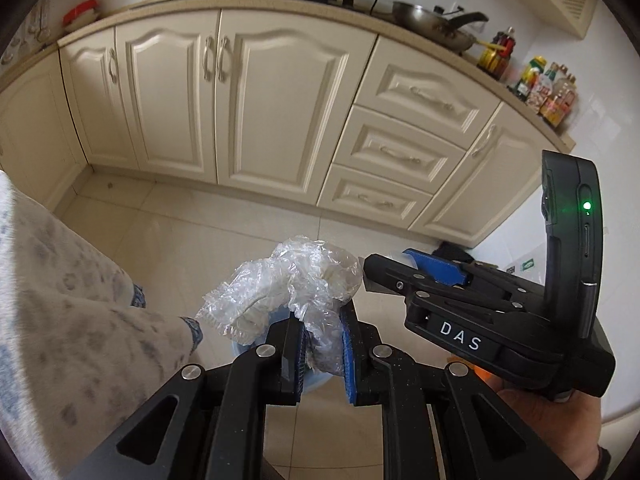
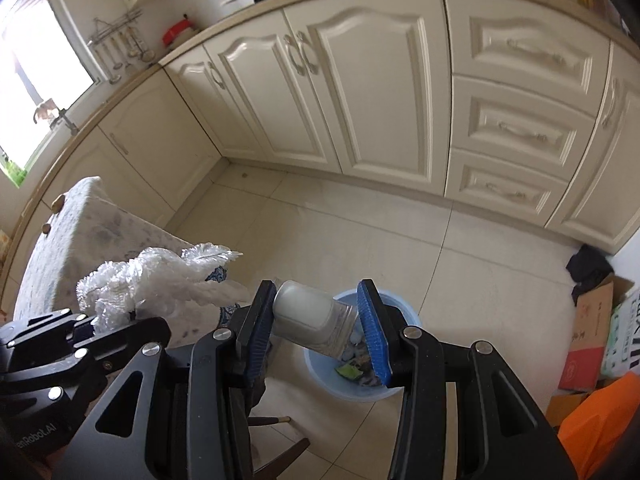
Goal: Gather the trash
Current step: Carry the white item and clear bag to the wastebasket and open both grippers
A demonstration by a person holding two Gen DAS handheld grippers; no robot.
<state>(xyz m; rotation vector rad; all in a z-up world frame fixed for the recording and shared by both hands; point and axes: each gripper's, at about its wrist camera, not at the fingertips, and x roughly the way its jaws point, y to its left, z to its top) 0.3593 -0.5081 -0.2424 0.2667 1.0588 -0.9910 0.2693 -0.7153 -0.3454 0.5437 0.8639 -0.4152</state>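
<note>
Daylight fills both views — soft, even, fairly bright. In the right wrist view the window at upper left is blown out to pure white, and the cabinet doors carry pale sheen. Shadows on the floor tiles are faint and diffuse. Fisheye distortion bows the countertop edge strongly, and dark vignette rings the corners — the drawers at far right look slightly smeared.

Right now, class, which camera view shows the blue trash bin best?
The right wrist view: the blue trash bin shows its rim and the scraps inside, below the clear bottle held in the right gripper. In the left wrist view only slivers of it show behind the left gripper.
</note>
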